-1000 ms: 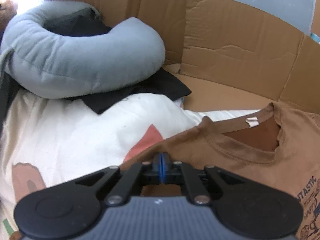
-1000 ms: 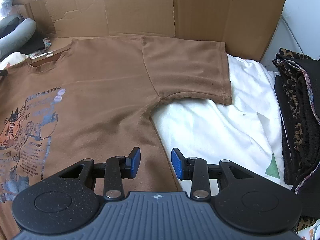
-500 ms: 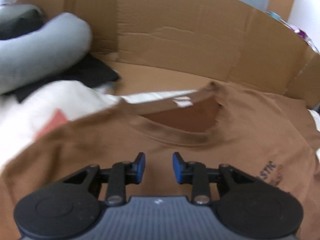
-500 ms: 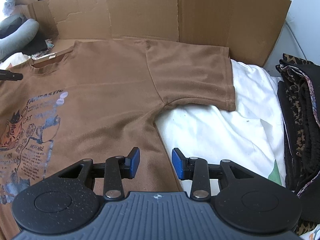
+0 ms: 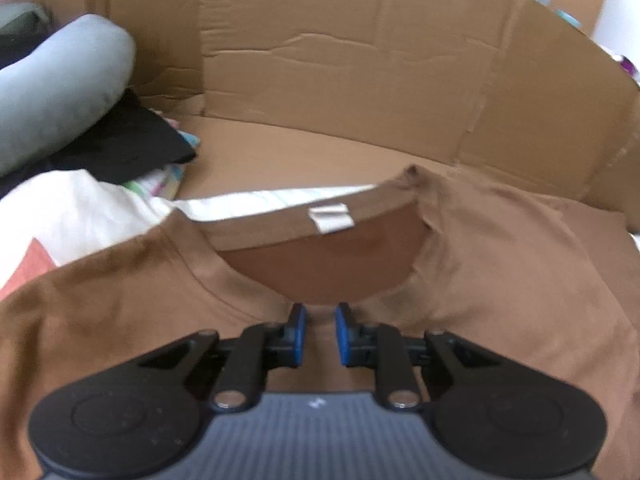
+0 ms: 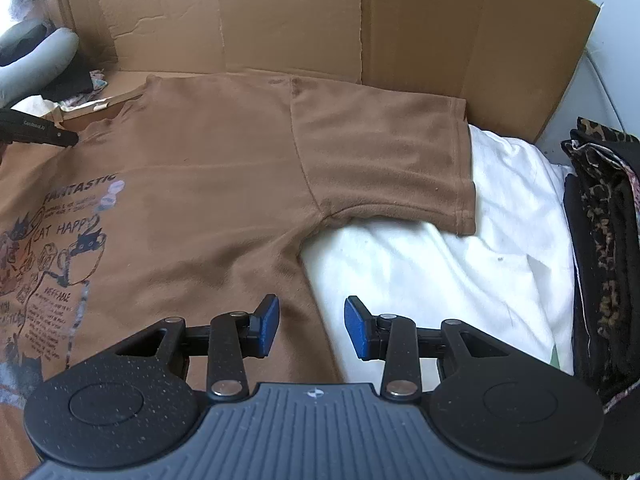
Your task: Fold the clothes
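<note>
The brown T-shirt (image 6: 208, 184) lies flat on white bedding (image 6: 432, 272), collar away from the person. The left hand-held gripper (image 5: 319, 322), jaws narrowing but seemingly empty, sits just before the neckline; the right hand-held gripper (image 6: 312, 320) straddles the side hem, open.

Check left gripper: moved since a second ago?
Yes. The left gripper has gone from the shirt's shoulder edge, by the grey pillow, across to the front of the collar; its jaws have just been closing, with a gap still between them.
</note>
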